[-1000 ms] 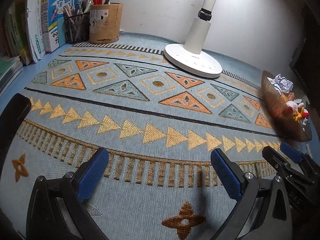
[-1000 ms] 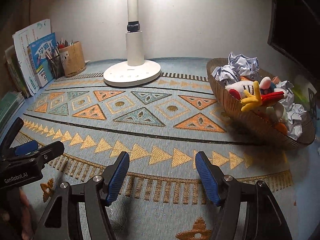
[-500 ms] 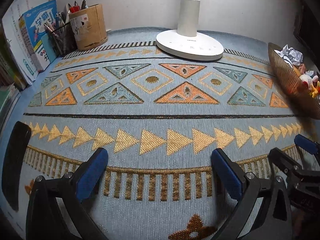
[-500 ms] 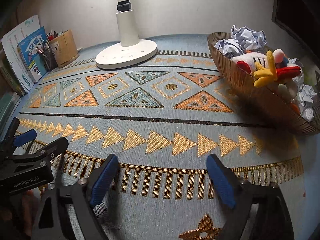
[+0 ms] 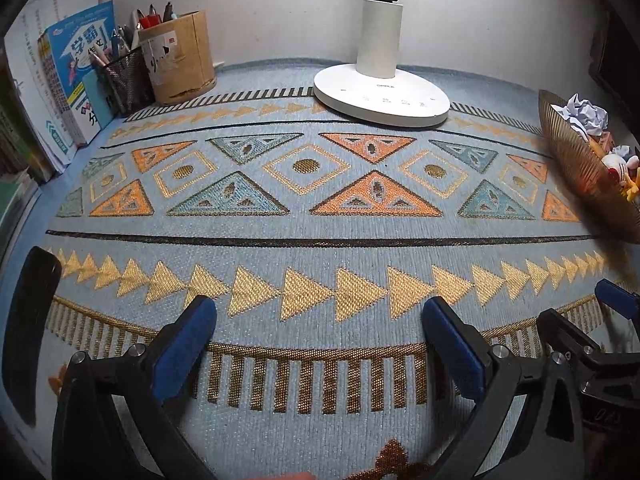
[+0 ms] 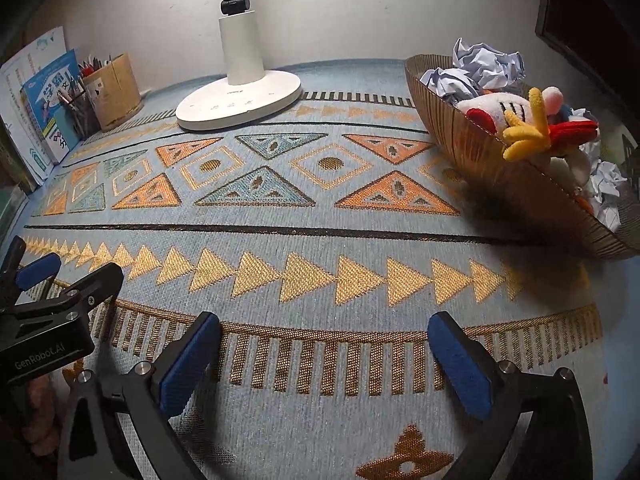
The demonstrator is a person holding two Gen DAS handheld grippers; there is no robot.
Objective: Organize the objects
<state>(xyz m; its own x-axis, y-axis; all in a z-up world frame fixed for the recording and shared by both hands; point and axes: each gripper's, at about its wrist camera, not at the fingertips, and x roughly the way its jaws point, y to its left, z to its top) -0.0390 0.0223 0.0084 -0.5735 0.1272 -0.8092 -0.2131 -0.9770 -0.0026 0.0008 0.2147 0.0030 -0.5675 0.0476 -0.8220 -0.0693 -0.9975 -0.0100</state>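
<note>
A brown ribbed basket [image 6: 460,148] stands at the right of the patterned mat [image 6: 304,264]. It holds crumpled paper balls [image 6: 486,64] and a plush chicken toy [image 6: 520,120]. The basket also shows at the right edge of the left wrist view [image 5: 576,168]. My left gripper [image 5: 318,344] is open and empty, low over the mat's near edge. My right gripper [image 6: 324,360] is open and empty, also over the near edge, left of the basket. Each gripper shows in the other's view, the right gripper [image 5: 608,320] and the left gripper [image 6: 44,280].
A white lamp base [image 5: 380,96] stands at the back middle. A brown pen holder [image 5: 180,60], a black mesh pen cup [image 5: 124,80] and upright books [image 5: 68,76] stand at the back left. A dark flat object [image 5: 32,328] lies at the left edge.
Both grippers have swung so the views turn: the lamp sits more central in the left view, and the basket nearer in the right view. The right gripper's jaws have opened wider.
</note>
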